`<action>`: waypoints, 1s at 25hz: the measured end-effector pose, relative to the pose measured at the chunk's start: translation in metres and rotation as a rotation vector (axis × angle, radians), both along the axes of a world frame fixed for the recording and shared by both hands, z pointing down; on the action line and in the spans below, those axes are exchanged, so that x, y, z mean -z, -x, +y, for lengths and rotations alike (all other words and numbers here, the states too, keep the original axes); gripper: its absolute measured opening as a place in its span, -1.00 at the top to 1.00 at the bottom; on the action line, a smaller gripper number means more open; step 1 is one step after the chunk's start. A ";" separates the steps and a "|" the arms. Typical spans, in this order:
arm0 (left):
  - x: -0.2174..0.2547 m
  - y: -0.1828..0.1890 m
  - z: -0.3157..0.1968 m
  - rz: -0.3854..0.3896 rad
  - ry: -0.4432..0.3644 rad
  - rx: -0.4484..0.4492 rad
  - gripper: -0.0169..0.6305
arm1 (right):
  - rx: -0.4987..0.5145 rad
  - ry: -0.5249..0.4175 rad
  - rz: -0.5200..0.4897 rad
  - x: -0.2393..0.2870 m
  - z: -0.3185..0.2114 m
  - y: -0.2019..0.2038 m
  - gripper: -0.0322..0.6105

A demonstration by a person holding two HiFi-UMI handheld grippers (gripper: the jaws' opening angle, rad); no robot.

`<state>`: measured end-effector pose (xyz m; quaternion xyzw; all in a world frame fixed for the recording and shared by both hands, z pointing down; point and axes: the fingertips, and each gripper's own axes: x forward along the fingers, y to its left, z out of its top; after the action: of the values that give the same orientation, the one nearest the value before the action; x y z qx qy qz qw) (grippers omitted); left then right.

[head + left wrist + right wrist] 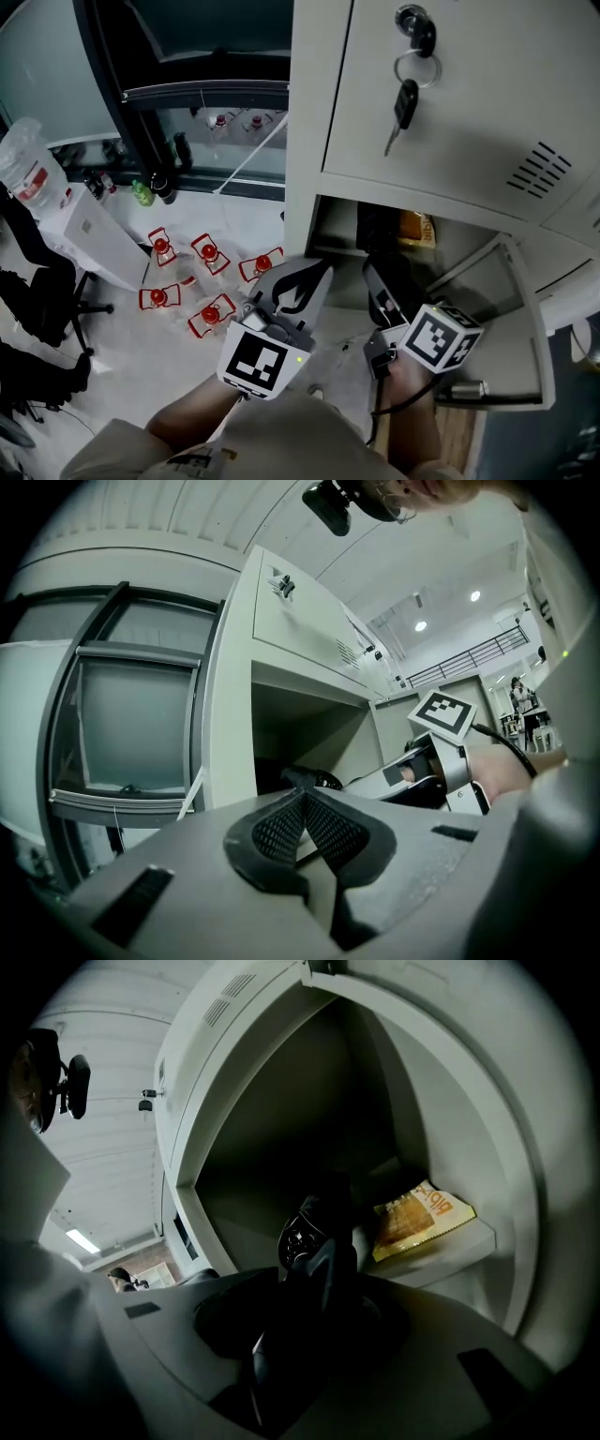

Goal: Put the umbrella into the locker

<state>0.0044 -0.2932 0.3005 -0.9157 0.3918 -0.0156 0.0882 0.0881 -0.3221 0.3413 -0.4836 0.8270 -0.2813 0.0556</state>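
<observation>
**Black folded umbrella (302, 1234) held at the mouth of the grey metal locker (305, 112)**

It is pinched by the right gripper (319, 1274) and reaches into the open compartment, near a yellow snack packet (419, 1218). The left gripper (305, 808) is held outside, jaws pressed together on nothing.

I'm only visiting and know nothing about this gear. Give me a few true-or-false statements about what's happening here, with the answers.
1. The right tongs grip a black umbrella. True.
2. The left tongs hold a bottle. False: they are shut on nothing.
3. A yellow snack packet lies inside the open locker. True.
4. The upper door has no key. False: a key hangs from its lock.
</observation>
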 end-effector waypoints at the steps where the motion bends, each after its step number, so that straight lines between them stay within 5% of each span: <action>1: -0.001 0.000 -0.001 -0.003 0.001 0.005 0.92 | -0.004 0.005 0.008 -0.002 -0.002 -0.001 0.41; 10: -0.010 -0.006 0.000 -0.003 0.020 0.002 0.92 | -0.038 0.031 0.098 -0.014 -0.016 -0.007 0.41; 25: -0.017 -0.009 -0.003 0.019 0.038 -0.018 0.92 | -0.092 -0.011 0.494 -0.025 -0.030 -0.009 0.41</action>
<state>0.0133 -0.2962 0.3176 -0.9208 0.3840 -0.0137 0.0674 0.0975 -0.3521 0.3662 -0.5745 0.7941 -0.1473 -0.1329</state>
